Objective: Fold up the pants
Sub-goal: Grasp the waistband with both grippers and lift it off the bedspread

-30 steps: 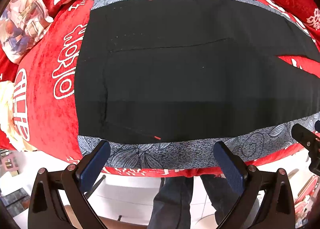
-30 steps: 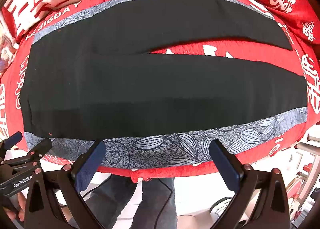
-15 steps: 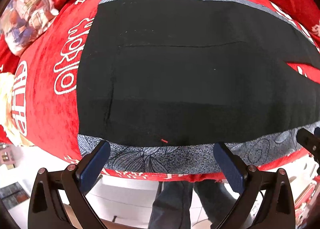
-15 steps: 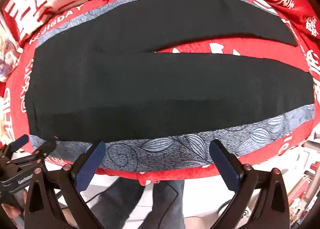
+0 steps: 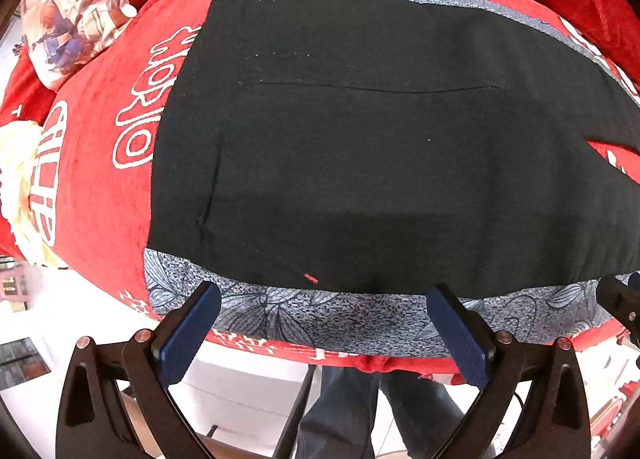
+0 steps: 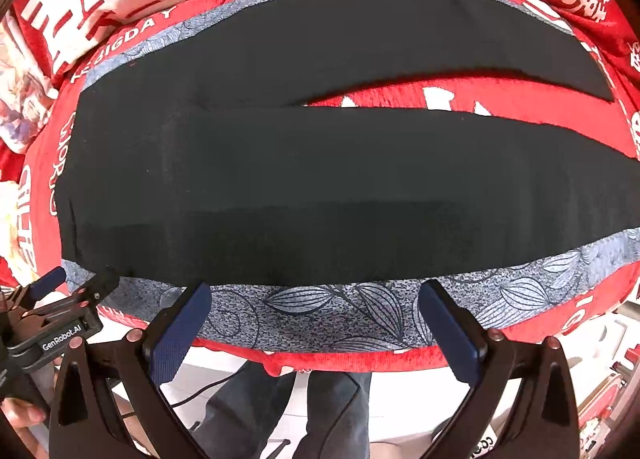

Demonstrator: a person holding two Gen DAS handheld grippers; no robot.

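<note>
Lying flat and unfolded on the red cloth (image 6: 460, 99), the pants (image 6: 320, 179) were black with a blue-grey leaf-print stripe (image 6: 360, 311) down each outer side seam. Waist to the left, two legs running right and parted by a narrow wedge of red. A straight seam line (image 5: 368, 89) crossed the seat panel; a small red thread mark (image 5: 311, 279) sat at the near edge of the black fabric.

Cloth: red plush with white lettering (image 5: 136, 115), draped over the tabletop and hanging past its near edge. A printed cushion (image 5: 72, 15) lay at far left.

Left gripper (image 5: 324, 323): jaws spread wide, blue pads (image 5: 192, 331) level with the near stripe at the waist end, holding nothing. Whether the pads touched the fabric could not be told.

Right gripper (image 6: 316, 319): jaws likewise wide and empty, poised at the near stripe about midway along the front leg, pointing across the pants toward the far leg.

In the right wrist view the left gripper (image 6: 76, 287) showed at lower left, just beside the waist corner, with fingertips (image 6: 24, 415) of the hand beneath it. Person's legs in dark jeans (image 6: 280, 411) stood below the tabletop edge.
</note>
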